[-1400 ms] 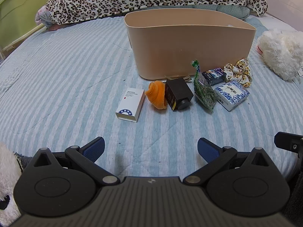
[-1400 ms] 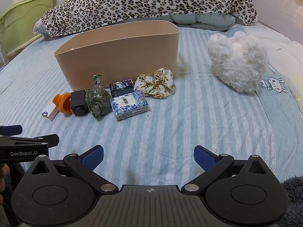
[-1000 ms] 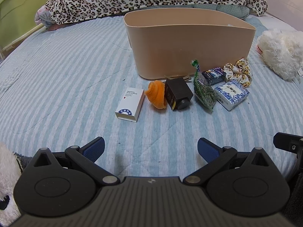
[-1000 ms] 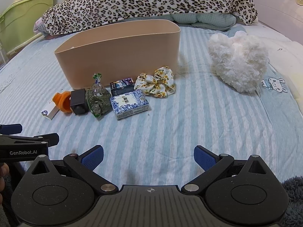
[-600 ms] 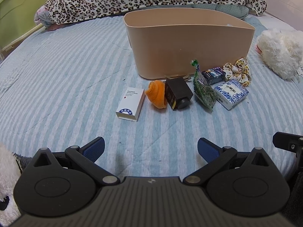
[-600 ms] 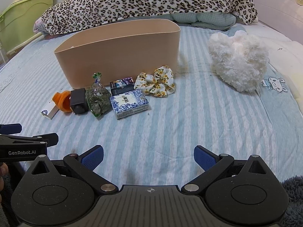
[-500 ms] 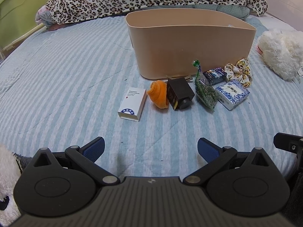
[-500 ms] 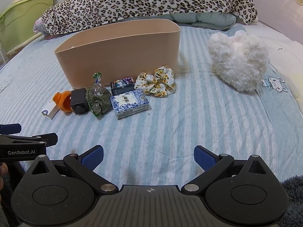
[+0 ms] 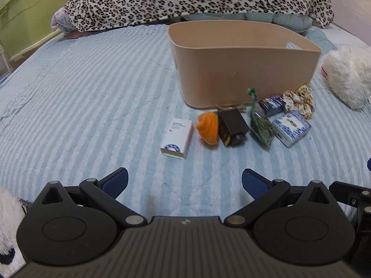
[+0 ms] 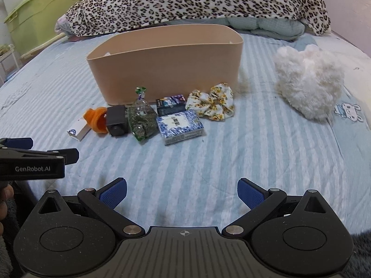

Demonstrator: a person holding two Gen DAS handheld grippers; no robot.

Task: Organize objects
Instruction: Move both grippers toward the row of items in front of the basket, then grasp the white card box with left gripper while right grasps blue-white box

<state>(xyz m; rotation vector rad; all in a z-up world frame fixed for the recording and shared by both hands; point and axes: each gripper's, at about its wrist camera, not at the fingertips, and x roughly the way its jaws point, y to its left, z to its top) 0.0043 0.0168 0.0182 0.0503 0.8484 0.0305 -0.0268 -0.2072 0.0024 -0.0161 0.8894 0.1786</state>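
Observation:
A beige tub (image 9: 245, 67) (image 10: 167, 69) stands on the striped bed. In front of it lie a white box (image 9: 178, 137) (image 10: 78, 129), an orange item (image 9: 208, 127) (image 10: 96, 119), a black box (image 9: 233, 127) (image 10: 116, 120), a bag of green leaves (image 9: 260, 125) (image 10: 141, 120), a dark small box (image 9: 272, 105) (image 10: 171, 104), a blue-patterned box (image 9: 291, 128) (image 10: 179, 126) and a floral scrunchie (image 9: 300, 100) (image 10: 213, 104). My left gripper (image 9: 184, 181) is open and empty, short of the white box. My right gripper (image 10: 182, 193) is open and empty, short of the blue-patterned box.
A white plush toy (image 9: 347, 76) (image 10: 308, 88) lies right of the tub. A leopard-print blanket (image 9: 185, 0) (image 10: 197, 2) is heaped behind it. A green cabinet (image 10: 39, 20) stands at the far left. The left gripper's body (image 10: 32, 162) shows at the right view's left edge.
The left gripper has shifted left and slightly forward, so the objects sit further right in its view. The right gripper has moved slightly closer to the objects. Both stay open.

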